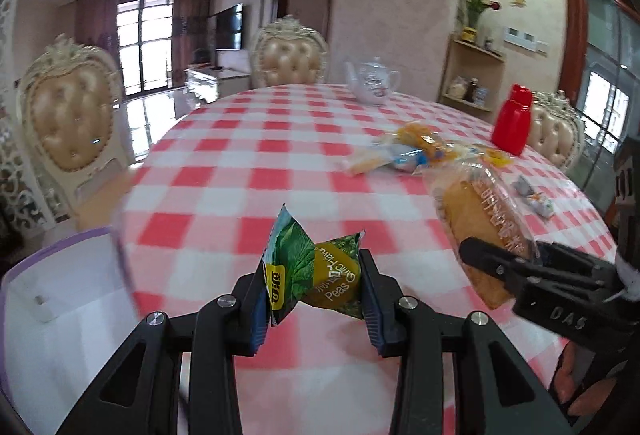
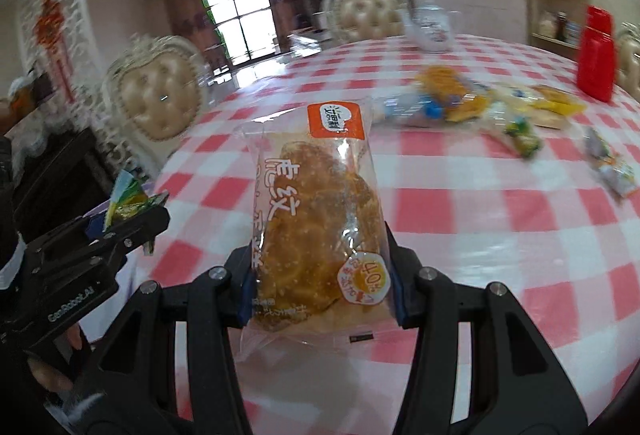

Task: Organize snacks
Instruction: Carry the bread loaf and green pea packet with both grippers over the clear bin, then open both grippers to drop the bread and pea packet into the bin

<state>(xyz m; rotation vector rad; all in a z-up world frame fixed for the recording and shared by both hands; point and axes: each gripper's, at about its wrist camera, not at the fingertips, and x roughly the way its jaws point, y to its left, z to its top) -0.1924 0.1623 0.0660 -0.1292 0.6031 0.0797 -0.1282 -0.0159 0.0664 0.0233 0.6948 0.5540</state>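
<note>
My left gripper (image 1: 314, 289) is shut on a green pea snack packet (image 1: 316, 271) and holds it above the checked table near its left edge. My right gripper (image 2: 320, 271) is shut on a clear-wrapped bread packet (image 2: 316, 231) with an orange label. The right gripper with the bread packet also shows in the left wrist view (image 1: 500, 259), to the right of the pea packet. The left gripper shows in the right wrist view (image 2: 132, 223) at the left, with the pea packet (image 2: 128, 201) in it. A white bin with a purple rim (image 1: 60, 299) stands at the lower left.
A pile of loose snack packets (image 1: 416, 151) lies at the far right of the red-and-white checked table (image 1: 240, 163), also in the right wrist view (image 2: 472, 103). A red container (image 1: 514, 121) and a white teapot (image 1: 374, 81) stand behind. Padded chairs (image 1: 68, 115) surround the table.
</note>
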